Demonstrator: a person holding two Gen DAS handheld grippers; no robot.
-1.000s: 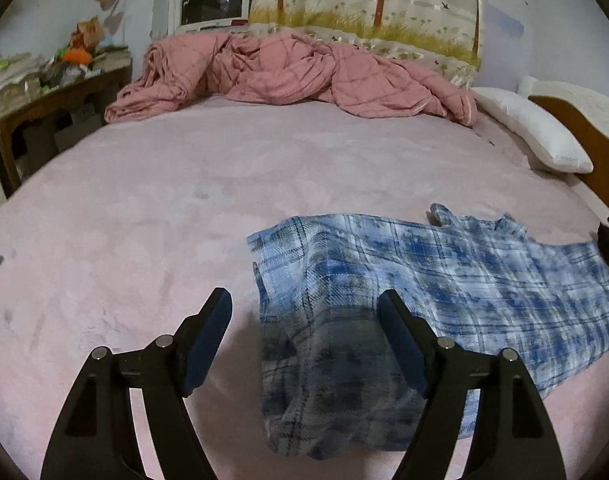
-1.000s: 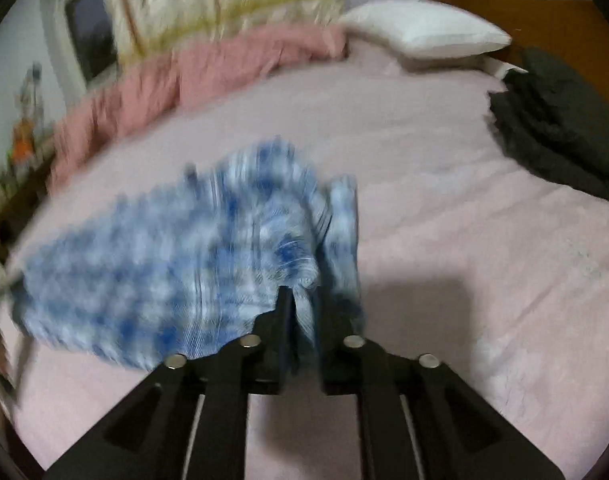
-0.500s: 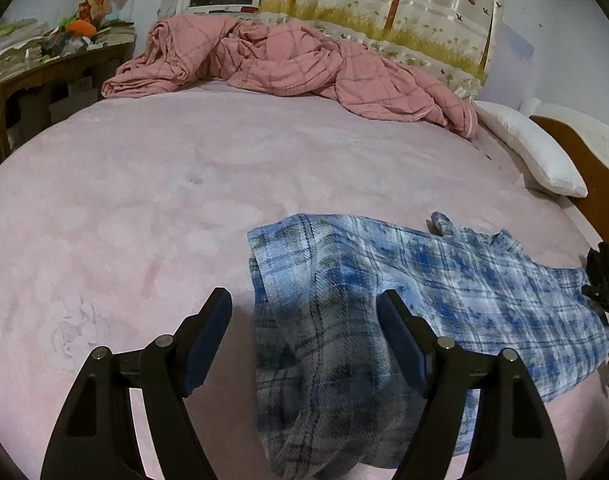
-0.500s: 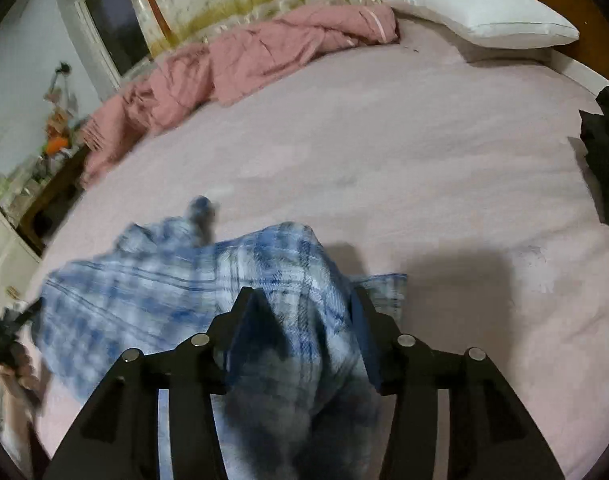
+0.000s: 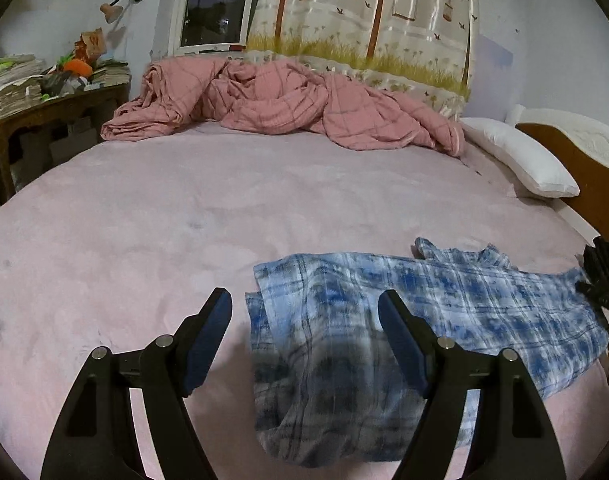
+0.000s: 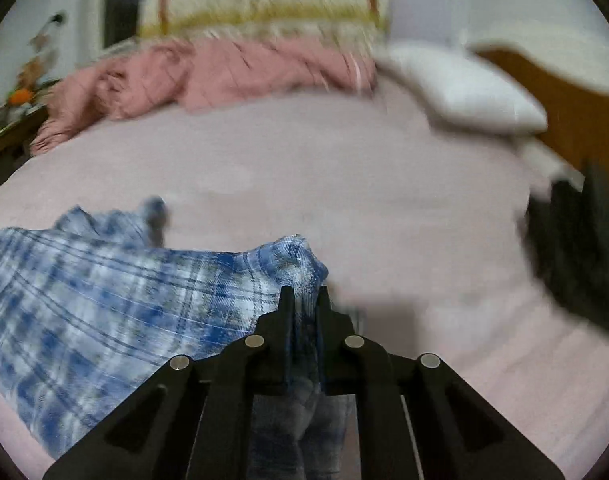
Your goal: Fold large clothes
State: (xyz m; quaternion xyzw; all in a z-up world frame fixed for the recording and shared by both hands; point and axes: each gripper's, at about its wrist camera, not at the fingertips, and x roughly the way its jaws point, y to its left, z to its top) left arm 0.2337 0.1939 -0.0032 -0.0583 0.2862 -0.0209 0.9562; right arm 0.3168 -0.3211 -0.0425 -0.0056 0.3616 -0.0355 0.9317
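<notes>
Plaid shirt (image 5: 444, 312), blue and white, lies on the pink bed cover (image 5: 184, 240) at the near side of the bed, well apart from the rumpled pink quilt (image 5: 288, 108) along the far edge and from the white pillow (image 5: 516, 160) at the far right. Progress is judged early: the garment is spread largely flat in one layer, its left end is doubled over and bunched with part hanging towards the near edge, and no neat fold, stacked panel or finished rectangle shows. Remaining work, as judged, is to square the cloth, bring the ends over and flatten the result. Long axis runs left to right across the bed in the left wrist view, roughly parallel to the near edge; a small tab or collar-like bump (image 5: 424, 246) stands on the far edge towards the right, so the top of the garment probably faces far and right, though the blur leaves this uncertain. Left gripper (image 5: 304, 344) hovers above the bunched left end with jaws spread wide and nothing pinched. Right gripper (image 6: 304, 300) has just been closing and now stands clenched on a raised ridge of the shirt's right end, cloth visibly caught between the fingers. Dark clothing (image 6: 576, 248) lies at the far right, apart from the shirt
</notes>
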